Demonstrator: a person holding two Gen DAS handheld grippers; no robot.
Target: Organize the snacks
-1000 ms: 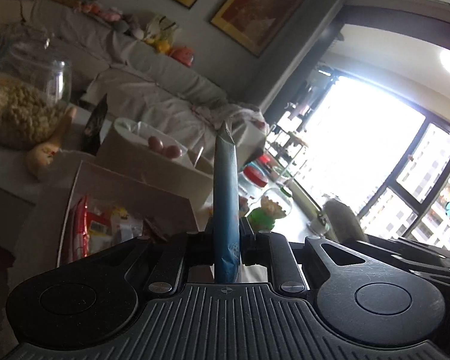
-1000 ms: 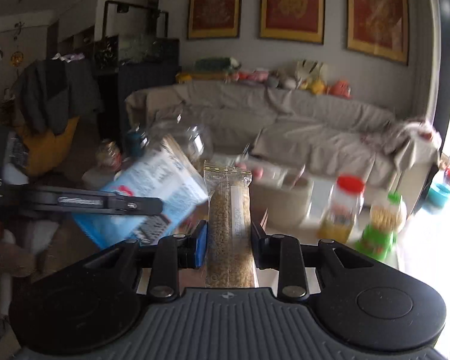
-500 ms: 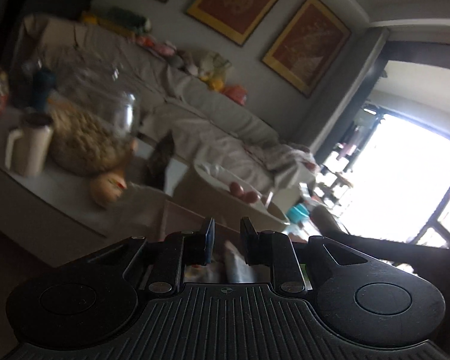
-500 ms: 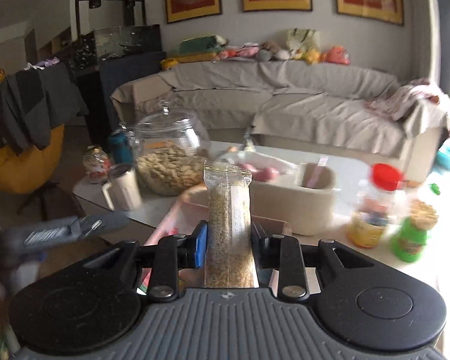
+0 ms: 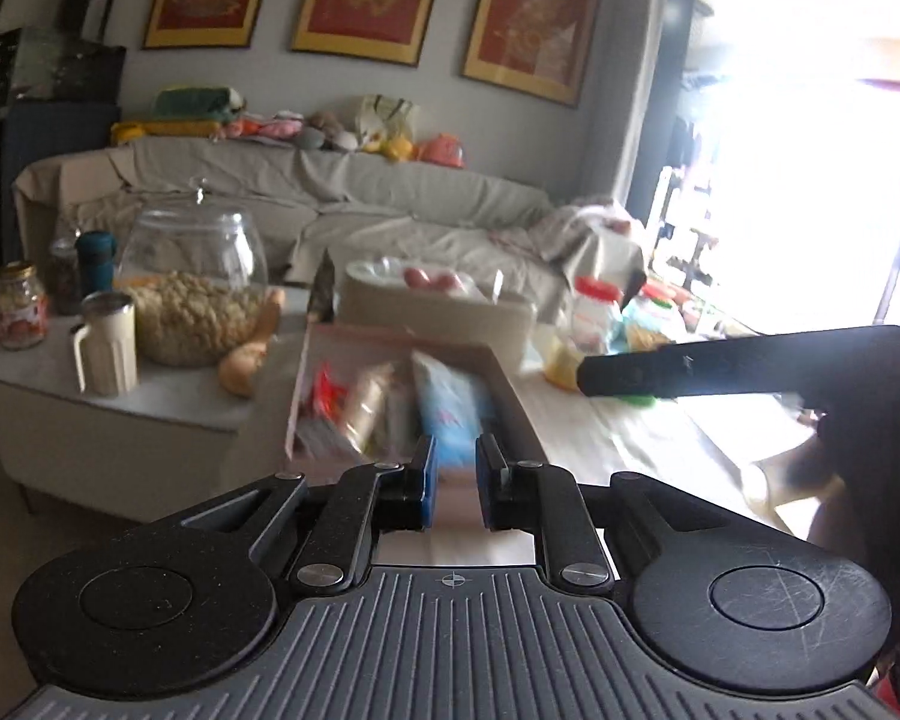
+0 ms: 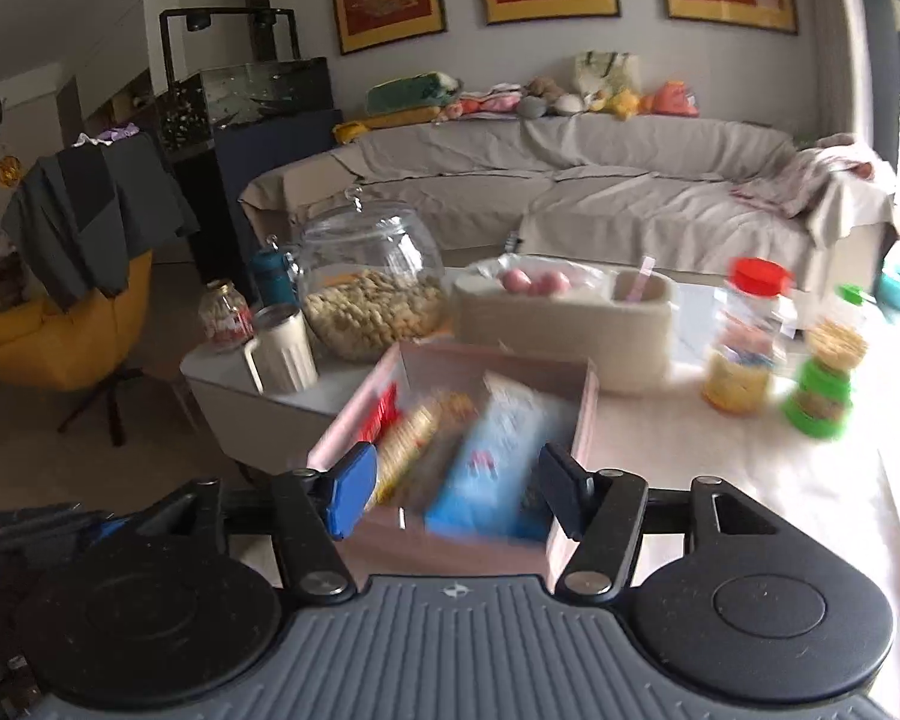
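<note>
A pink cardboard box [image 6: 588, 414] on the coffee table holds several snack packs: a light blue bag [image 6: 486, 468], a clear bag of grain snacks [image 6: 420, 438] and a red pack [image 6: 381, 414]. The box [image 5: 312, 372] and blue bag [image 5: 450, 414] also show in the left wrist view. My right gripper [image 6: 456, 495] is open and empty, just above the box's near edge. My left gripper [image 5: 455, 480] is open with a narrow gap and empty, at the box's near end. The right gripper's arm [image 5: 720, 369] crosses the left wrist view.
A glass jar of puffed snacks [image 6: 372, 294], a white mug [image 6: 282, 354], a small jar [image 6: 225, 318], a beige tray with pink eggs [image 6: 570, 318], a red-lidded jar [image 6: 744, 348] and a green-based jar [image 6: 822, 384] stand on the table. A sofa [image 6: 570, 192] is behind.
The right gripper opened and let go of the grain bag, which now lies in the box. The left gripper, earlier holding the blue bag, released it into the box and pulled back.
</note>
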